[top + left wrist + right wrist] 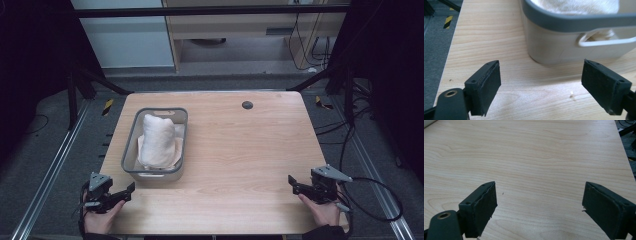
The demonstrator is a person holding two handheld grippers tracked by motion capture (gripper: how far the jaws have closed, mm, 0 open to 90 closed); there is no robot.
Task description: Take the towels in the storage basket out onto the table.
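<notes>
**Both grippers resting wide apart at the near table edge; cloth lying in the basin**

The table (240, 150) is showing a pale wood-grain laminate, smooth, with rounded corners and a small dark round cap (247, 105) set near its far edge. A rectangular basin (129, 150) with a grey rounded rim, pale walls and a slotted handle in its near end is standing on the left half. A white, soft, rolled cloth (157, 140) is lying lengthwise inside it, its nap looking like towelling.

The left gripper (125, 192) is being held in a hand (100, 217) at the near left corner, pointing toward the basin's near end; its jaws are standing spread, with nothing between them, and the basin's corner is sitting just beyond the pads (486, 87). The pads are flat, black and matt, slightly frayed at the edges.

The right gripper (295, 184) is being held in a hand (325, 211) at the near right edge, pointing leftward, jaws likewise spread over bare wood, well apart from the basin.

No legible writing is showing
</notes>
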